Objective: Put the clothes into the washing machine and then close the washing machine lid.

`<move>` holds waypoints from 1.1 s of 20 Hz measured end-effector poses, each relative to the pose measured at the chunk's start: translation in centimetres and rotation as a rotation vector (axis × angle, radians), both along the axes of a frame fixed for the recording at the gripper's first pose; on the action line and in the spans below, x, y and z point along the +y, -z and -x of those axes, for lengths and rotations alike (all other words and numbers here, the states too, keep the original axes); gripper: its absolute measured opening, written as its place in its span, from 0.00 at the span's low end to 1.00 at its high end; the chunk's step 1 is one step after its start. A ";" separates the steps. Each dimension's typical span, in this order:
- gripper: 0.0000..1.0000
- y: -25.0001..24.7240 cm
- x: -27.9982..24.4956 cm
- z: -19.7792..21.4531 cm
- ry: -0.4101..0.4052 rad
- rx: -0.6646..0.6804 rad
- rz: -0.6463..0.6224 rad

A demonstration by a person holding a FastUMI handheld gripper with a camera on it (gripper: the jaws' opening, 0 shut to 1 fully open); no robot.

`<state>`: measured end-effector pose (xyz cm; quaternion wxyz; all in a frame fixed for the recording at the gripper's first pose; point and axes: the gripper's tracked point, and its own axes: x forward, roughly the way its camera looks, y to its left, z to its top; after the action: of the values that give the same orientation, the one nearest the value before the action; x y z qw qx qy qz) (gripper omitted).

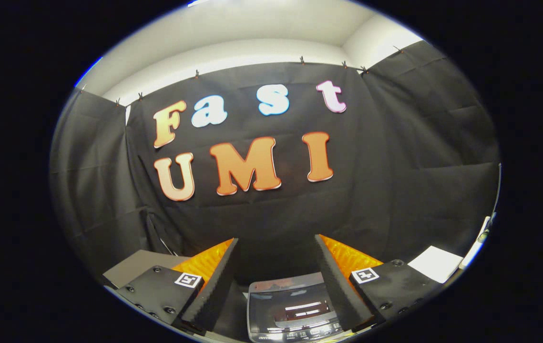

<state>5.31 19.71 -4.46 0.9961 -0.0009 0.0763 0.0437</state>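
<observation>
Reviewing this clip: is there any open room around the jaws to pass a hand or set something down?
The gripper is open with nothing between its jaws, and the gap runs clear to the black cloth wall. Below them the washing machine's glossy lid takes up the space.

Washing machine (pixel 290 309): glossy grey top with a lit control panel, lid closed and reflecting ceiling lights, seen low between the spread-apart fingers of the hand-held gripper (pixel 276 257), which grasp nothing.

Gripper (pixel 276 252) with ridged wedge fingers, square markers, screwed mounts, spread apart
</observation>
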 end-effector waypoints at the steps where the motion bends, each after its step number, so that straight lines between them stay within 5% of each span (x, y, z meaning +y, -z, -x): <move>1: 0.98 -1.2 -1.1 0.8 0.001 -0.016 0.009; 14: 0.98 -6.7 -14.4 9.3 0.021 -0.031 0.071; 22: 0.98 -7.5 -17.4 11.6 0.018 -0.049 0.068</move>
<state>-6.32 2.31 3.01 0.9974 -0.0350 0.0535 0.0320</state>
